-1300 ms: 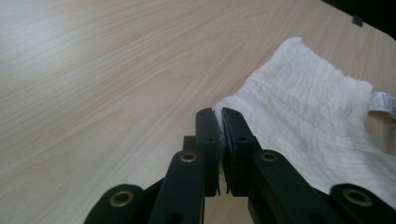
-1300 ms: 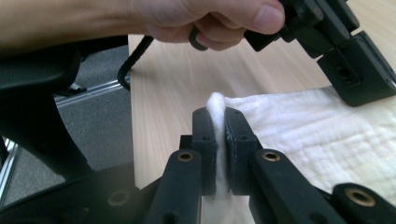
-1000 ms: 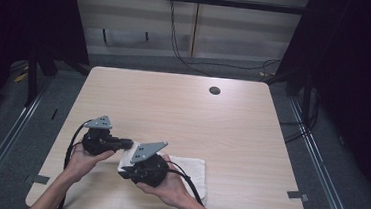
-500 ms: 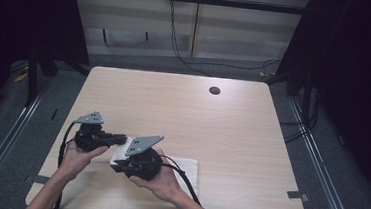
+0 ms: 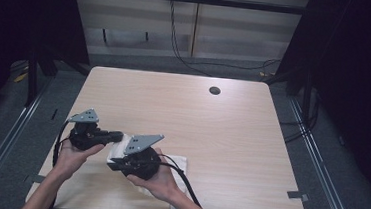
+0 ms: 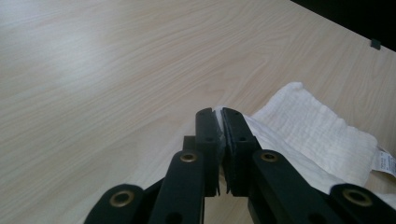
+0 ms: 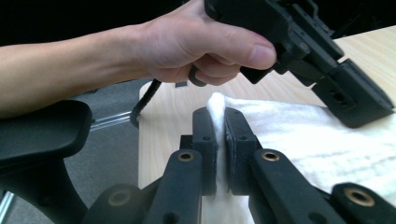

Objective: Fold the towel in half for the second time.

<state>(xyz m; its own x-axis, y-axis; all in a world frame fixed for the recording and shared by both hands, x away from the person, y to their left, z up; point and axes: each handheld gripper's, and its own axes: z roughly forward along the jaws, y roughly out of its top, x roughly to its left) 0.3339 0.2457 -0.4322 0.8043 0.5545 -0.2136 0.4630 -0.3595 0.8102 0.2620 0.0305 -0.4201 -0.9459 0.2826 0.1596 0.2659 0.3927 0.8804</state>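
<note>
Both grippers are clamped on the white towel (image 5: 120, 147), each pinching an edge of it.

Right gripper (image 7: 216, 123): jaws closed with a fold of cloth standing up between the pads. Nearest the person, it sits over the towel's near-left part.

Left gripper (image 6: 217, 122): jaws closed with a thin edge of towel nipped between the tips. It holds the towel's left end, just left of the right gripper (image 5: 113, 164). In the high view the left gripper (image 5: 118, 137) points toward the towel from the left.

Change over the last second: both hands have drifted left and slightly toward the table's near edge, compared with the earlier high views. The towel has come along with them; its left end now looks gathered and lifted between the two grippers, while its right part lies flat on the table (image 5: 231, 138), beneath the right forearm.

Reading: the grips held through the shift, so the cloth is secure at two points. Probably a fold or a spread is under way; the next move would need the hands to part or sweep across without losing either pinch.

Beyond the towel, a dark grommet hole (image 5: 214, 91) sits well apart, toward the far edge.
</note>
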